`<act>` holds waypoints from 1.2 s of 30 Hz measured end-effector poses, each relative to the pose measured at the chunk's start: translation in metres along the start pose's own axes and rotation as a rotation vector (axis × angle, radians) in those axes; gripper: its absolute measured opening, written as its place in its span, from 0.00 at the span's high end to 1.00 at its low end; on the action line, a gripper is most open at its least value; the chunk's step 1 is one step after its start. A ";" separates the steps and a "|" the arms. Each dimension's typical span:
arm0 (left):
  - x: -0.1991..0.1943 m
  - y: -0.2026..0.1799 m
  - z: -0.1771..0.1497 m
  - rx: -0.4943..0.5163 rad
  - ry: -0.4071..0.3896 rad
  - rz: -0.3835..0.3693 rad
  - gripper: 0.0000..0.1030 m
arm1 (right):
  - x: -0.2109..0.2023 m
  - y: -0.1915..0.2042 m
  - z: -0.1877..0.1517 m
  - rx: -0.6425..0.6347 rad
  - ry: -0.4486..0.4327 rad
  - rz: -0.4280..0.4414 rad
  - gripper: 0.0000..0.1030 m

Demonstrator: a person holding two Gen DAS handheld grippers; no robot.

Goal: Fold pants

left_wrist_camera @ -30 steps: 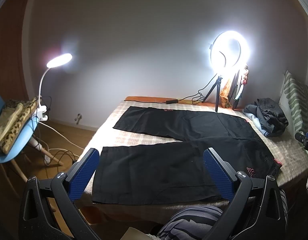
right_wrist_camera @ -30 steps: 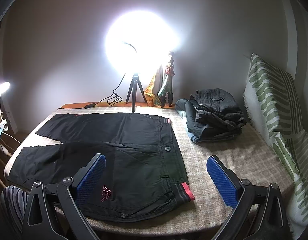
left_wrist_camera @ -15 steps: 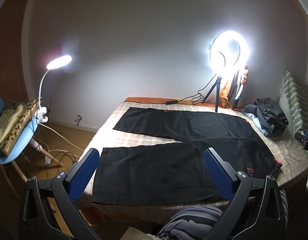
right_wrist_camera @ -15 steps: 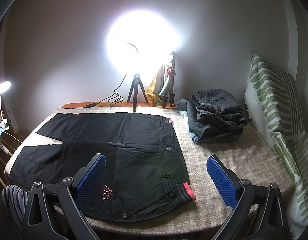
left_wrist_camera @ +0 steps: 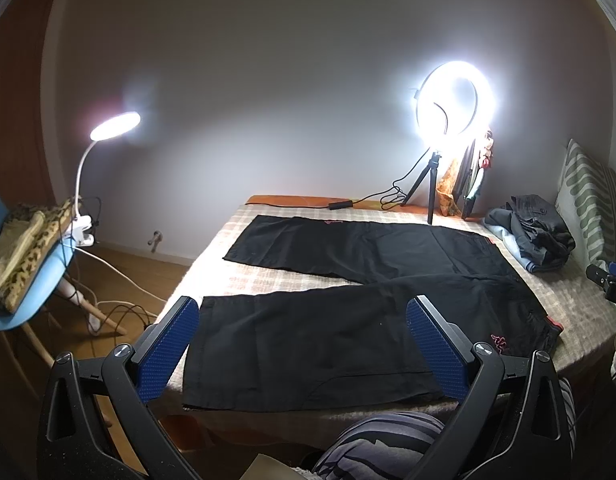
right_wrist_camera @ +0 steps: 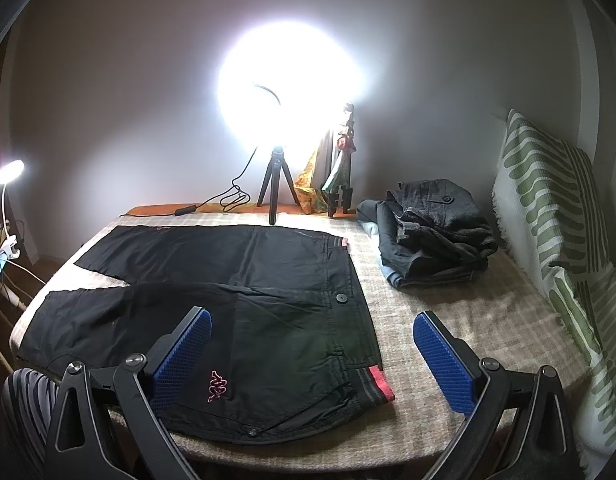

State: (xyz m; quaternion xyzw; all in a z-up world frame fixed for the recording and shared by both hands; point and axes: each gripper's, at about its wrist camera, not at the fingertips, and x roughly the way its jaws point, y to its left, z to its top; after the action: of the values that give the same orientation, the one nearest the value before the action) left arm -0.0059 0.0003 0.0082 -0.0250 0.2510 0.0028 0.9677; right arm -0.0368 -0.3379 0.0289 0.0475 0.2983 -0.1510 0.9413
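Black pants [left_wrist_camera: 348,304] lie flat and spread on the checked bed cover [left_wrist_camera: 267,276], legs pointing left, waistband with red trim at the right. They also show in the right wrist view [right_wrist_camera: 243,304], with a pink logo near the front edge. My left gripper [left_wrist_camera: 301,344] is open and empty, held above the near leg at the bed's front edge. My right gripper [right_wrist_camera: 312,354] is open and empty, held above the near waistband corner [right_wrist_camera: 378,384]. Neither touches the cloth.
A lit ring light on a tripod [left_wrist_camera: 454,100] stands at the back of the bed. A pile of folded dark clothes [right_wrist_camera: 432,228] lies at the right, by a green-striped cushion [right_wrist_camera: 548,216]. A blue chair [left_wrist_camera: 23,280] with a clip lamp [left_wrist_camera: 115,124] stands at the left.
Both views have shifted very slightly; the pants and the grippers' openings are unchanged.
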 end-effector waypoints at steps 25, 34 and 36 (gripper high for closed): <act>0.001 -0.003 0.000 0.001 -0.004 0.008 0.00 | 0.001 0.005 -0.001 -0.018 -0.001 0.004 0.01; 0.005 0.001 -0.001 0.004 -0.001 0.020 0.00 | 0.006 0.009 -0.004 -0.036 0.009 0.018 0.01; 0.008 0.002 -0.001 0.007 0.005 0.022 0.00 | 0.008 0.010 -0.004 -0.045 0.013 0.023 0.01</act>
State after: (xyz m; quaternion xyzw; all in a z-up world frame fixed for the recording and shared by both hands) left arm 0.0004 0.0025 0.0034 -0.0189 0.2538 0.0125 0.9670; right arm -0.0296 -0.3300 0.0207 0.0306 0.3073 -0.1329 0.9418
